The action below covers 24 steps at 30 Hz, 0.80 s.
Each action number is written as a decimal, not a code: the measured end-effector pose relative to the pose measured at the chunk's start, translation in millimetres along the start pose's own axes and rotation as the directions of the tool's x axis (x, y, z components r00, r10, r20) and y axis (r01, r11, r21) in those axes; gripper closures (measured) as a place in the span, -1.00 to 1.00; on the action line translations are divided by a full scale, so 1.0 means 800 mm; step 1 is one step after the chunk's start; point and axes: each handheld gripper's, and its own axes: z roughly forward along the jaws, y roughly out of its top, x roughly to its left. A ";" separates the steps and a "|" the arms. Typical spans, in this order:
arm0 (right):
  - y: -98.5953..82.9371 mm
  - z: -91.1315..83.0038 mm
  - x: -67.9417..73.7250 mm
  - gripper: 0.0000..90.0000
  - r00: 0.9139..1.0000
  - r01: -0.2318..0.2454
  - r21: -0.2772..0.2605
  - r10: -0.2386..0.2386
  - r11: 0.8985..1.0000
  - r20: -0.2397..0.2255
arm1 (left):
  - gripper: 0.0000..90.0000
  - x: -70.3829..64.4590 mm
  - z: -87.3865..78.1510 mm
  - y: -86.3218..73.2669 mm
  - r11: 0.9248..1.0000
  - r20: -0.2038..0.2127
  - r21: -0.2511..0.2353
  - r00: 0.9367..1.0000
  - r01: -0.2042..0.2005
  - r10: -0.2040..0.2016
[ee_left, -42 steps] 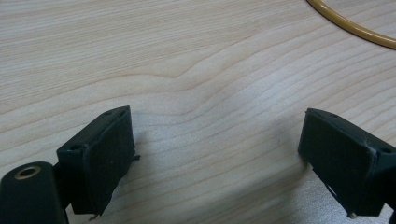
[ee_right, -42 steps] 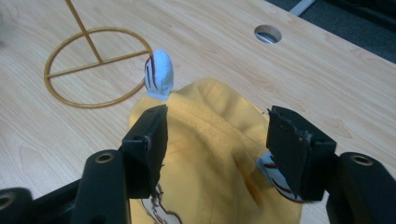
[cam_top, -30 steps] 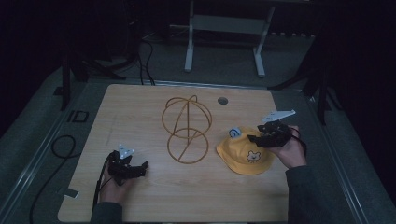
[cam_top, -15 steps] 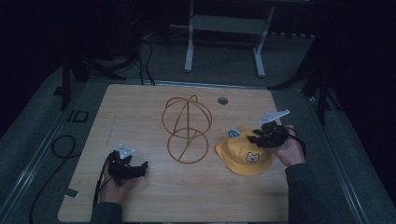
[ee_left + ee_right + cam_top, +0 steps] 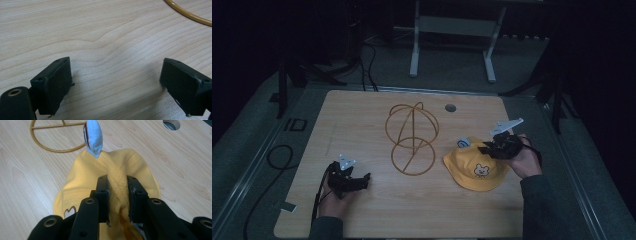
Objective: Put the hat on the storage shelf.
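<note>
A yellow child's hat [image 5: 477, 169] with a bear face lies on the right of the wooden table [image 5: 362, 115]. My right gripper [image 5: 490, 148] is shut on a pinched fold of the hat's crown [image 5: 117, 190]. A small light-blue ear-like piece [image 5: 93, 137] sticks up from the hat beyond the jaws. A gold wire stand [image 5: 412, 137], a ring base with a domed frame, stands mid-table. My left gripper [image 5: 358, 181] rests low at the front left, jaws wide open over bare wood [image 5: 112, 62], one pad [image 5: 53, 82] on each side.
A round hole [image 5: 450, 107] is set into the table near its back edge, also seen as the hole [image 5: 172, 123] from the right gripper. The stand's ring [image 5: 187, 15] curves past the left gripper's top right. Cables [image 5: 277, 155] lie on the floor to the left.
The right gripper has shifted slightly with the hat pinched in it, and the hat now sits a little lower and more spread. The left gripper has stayed put.
</note>
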 end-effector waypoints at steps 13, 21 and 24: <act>0.012 -0.014 -0.001 0.67 1.000 0.024 -0.010 -0.024 1.000 -0.012 | -0.77 0.000 0.000 0.000 1.000 0.000 0.000 1.000 0.000 0.000; 0.026 -0.021 0.001 0.67 0.999 0.053 0.004 -0.053 0.999 -0.011 | -0.77 0.000 0.000 0.000 1.000 0.000 -0.002 1.000 0.002 -0.002; 0.030 -0.023 0.001 0.67 0.998 0.062 0.011 -0.062 0.998 -0.012 | -0.77 0.000 0.000 0.000 1.000 0.000 -0.002 1.000 0.002 -0.002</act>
